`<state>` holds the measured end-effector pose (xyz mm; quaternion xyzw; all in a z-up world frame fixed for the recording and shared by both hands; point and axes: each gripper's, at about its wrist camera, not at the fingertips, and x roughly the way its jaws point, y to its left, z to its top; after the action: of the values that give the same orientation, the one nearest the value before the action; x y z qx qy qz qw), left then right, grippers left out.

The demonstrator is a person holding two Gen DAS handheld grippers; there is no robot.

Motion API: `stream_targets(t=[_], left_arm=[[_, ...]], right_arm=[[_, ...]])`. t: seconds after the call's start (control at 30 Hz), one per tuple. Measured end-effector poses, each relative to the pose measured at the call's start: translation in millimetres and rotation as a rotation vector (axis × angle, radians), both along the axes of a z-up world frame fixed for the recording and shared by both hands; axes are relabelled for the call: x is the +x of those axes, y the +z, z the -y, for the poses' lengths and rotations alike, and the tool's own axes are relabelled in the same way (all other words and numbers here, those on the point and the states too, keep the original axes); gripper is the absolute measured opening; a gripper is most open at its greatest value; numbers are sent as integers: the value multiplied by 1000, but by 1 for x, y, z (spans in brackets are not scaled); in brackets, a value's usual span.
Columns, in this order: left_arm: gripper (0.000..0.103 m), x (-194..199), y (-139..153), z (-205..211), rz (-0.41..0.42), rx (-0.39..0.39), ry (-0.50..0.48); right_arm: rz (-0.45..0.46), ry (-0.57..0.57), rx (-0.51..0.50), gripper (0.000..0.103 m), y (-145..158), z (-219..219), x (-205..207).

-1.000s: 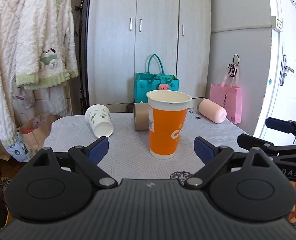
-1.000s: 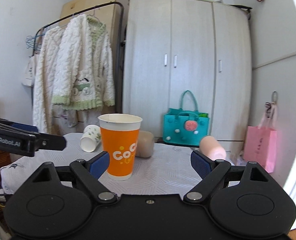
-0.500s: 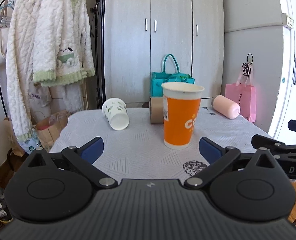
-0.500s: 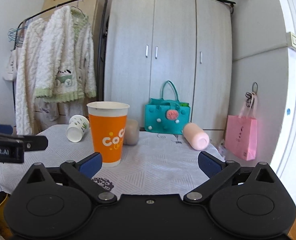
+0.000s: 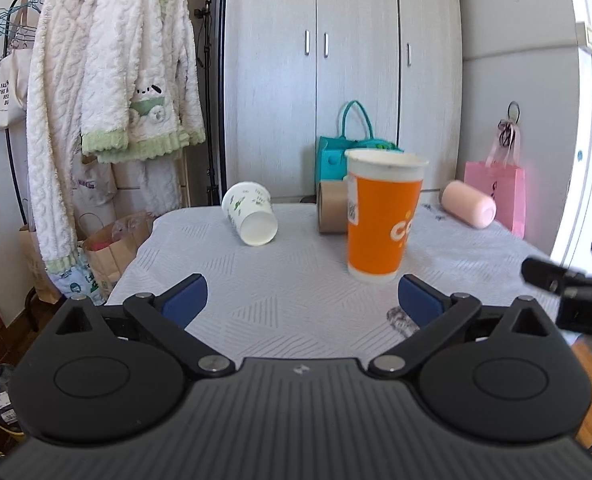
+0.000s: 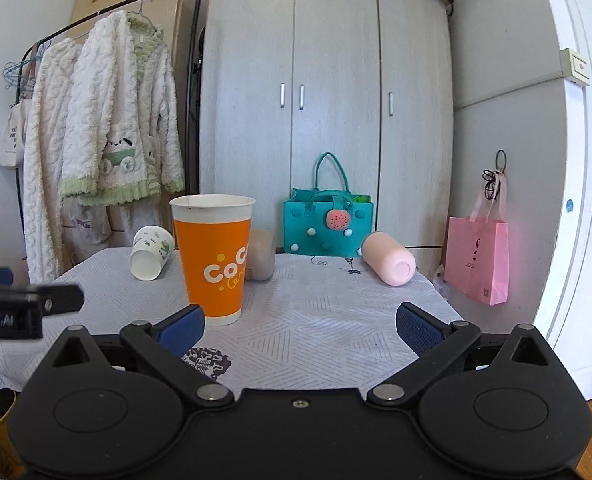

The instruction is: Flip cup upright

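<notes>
An orange paper cup (image 5: 382, 216) stands upright on the white-clothed table (image 5: 296, 292); it also shows in the right wrist view (image 6: 213, 258). A white cup with green print (image 5: 249, 218) lies on its side at the back left, also seen in the right wrist view (image 6: 150, 253). A brown cup (image 5: 330, 208) and a pink cup (image 5: 468, 209) also lie on their sides. My left gripper (image 5: 302, 300) is open and empty, short of the cups. My right gripper (image 6: 300, 326) is open and empty, near the table's front edge.
A teal bag (image 6: 328, 226) stands behind the table against a grey wardrobe (image 6: 328, 120). A pink bag (image 6: 478, 260) hangs at the right by a white door. Fluffy robes (image 5: 107, 100) hang on a rack at the left. A paper bag (image 5: 107, 244) sits on the floor.
Both grippers have drawn back from the orange cup, which stays upright on the table. The left view has shifted left, so the cup sits further right in it.
</notes>
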<state>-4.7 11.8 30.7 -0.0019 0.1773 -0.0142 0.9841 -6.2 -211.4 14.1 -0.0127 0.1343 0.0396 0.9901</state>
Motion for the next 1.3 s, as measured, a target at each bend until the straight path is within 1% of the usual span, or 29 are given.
stream_targets(t=[0.17,0.4,0.57,0.7,1.03,1.17,1.3], left_arm=[[103,-1,-5,-2,-1,-9,-6],[103,-4,-8,5,27,12,3],[103,-5,-9,7,34,13,1],[103,-4,-9,8,31,12,-2],[103,-3,-7,7,30,-4,28],[103,-5,-5,12,43,24,24],[103,-7,-5,14,53,56,44]], right_arm=[[11,24,35,103,0,6,-3],[20,-8,37,103,0,7,-5],[37,-22,79,103,1,13,-8],[36,-39,69,103,0,13,-7],[31,-36,52,103,0,10,-10],[29,-38,42,103,-1,9,-10],[29,-43,23,103,-2,6,-11]])
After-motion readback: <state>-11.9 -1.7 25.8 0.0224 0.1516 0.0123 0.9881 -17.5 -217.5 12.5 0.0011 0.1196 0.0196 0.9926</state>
